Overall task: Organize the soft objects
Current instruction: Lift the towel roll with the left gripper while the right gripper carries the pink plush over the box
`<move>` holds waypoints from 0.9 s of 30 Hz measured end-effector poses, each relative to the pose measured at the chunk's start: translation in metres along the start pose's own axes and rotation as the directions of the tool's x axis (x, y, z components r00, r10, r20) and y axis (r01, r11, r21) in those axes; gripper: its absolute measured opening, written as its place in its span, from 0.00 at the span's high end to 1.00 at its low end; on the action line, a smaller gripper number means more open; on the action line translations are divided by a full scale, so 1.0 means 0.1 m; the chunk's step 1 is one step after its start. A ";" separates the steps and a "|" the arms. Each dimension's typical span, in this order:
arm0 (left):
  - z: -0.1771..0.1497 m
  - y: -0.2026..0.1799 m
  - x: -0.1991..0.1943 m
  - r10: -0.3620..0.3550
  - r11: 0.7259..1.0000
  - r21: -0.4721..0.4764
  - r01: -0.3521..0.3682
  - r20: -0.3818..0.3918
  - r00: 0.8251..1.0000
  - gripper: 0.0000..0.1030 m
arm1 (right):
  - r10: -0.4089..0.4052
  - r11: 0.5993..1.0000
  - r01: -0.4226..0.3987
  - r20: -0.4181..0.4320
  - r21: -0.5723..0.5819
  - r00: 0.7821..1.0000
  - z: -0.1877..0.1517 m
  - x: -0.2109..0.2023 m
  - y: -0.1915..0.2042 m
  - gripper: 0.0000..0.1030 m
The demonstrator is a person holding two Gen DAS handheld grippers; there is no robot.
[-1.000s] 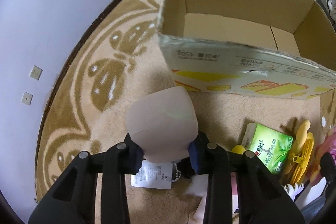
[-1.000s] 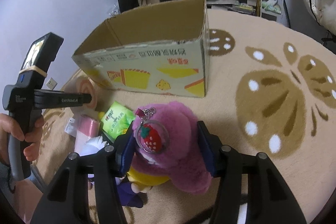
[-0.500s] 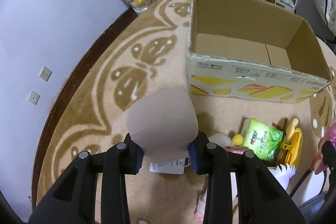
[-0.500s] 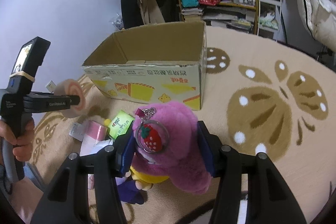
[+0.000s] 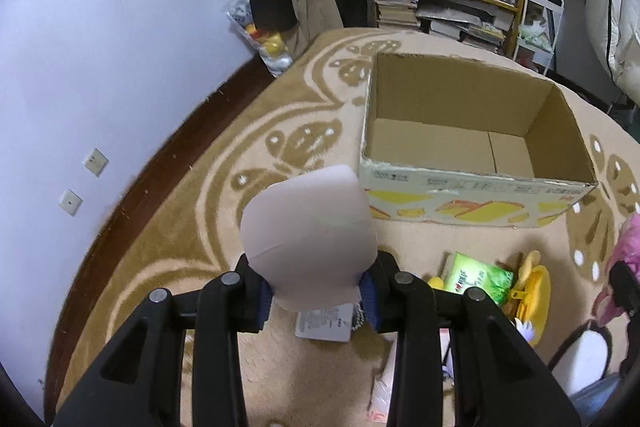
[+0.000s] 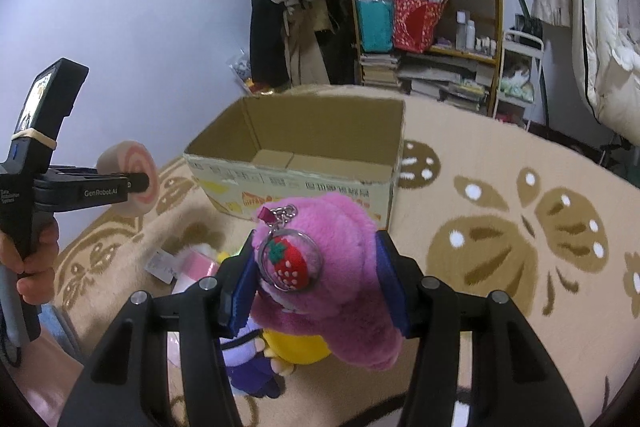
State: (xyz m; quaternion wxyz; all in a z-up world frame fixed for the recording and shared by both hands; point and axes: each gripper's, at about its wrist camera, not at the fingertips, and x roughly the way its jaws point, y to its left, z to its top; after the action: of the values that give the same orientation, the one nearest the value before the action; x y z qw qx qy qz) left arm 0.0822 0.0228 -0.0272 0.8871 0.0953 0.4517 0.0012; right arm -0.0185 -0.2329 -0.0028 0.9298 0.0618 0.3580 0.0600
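The left hand-held gripper is clamped on a pale pink roll-shaped plush, held in the air above the rug. In the left wrist view the plush shows only its plain side, and its lower end is hidden between the pads; the right wrist view shows its spiral face. A white tag hangs below it, the print too small to read.

The right hand-held gripper is closed on a purple plush toy with a strawberry keyring. The toy blocks much of the pile beneath it: a yellow shape and a violet plush are only partly seen.

The open cardboard box stands on the rug beyond both grippers, towards the rug's far edge by the shelves. A green packet and a yellow item lie near its front wall. The person's hand on the left handle is cut off at the frame edge.
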 end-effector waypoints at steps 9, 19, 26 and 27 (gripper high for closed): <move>0.15 -0.07 -0.21 0.002 1.000 -0.001 -0.002 0.103 0.995 0.67 | -0.002 1.000 0.002 0.056 -0.002 0.998 0.21 0.01 -0.01 0.44; 0.47 -0.10 -0.26 -0.065 0.996 -0.041 0.076 0.218 0.974 0.67 | -0.006 0.999 0.010 0.117 -0.035 0.993 0.49 0.05 0.06 0.44; 0.63 -0.29 -0.18 -0.053 0.999 0.022 0.049 0.267 0.962 0.66 | -0.003 0.997 0.015 0.146 -0.079 0.989 0.61 0.12 0.05 0.44; 0.63 -0.30 -0.17 -0.056 0.998 0.023 0.052 0.265 0.963 0.66 | 0.000 0.997 0.013 0.155 -0.083 0.988 0.63 0.13 0.05 0.44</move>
State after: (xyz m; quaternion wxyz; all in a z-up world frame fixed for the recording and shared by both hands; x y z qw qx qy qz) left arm 0.1205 -0.0188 0.0177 0.9385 0.0892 0.3311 -0.0391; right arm 0.0332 -0.2309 0.0351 0.9567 0.0263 0.2821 0.0669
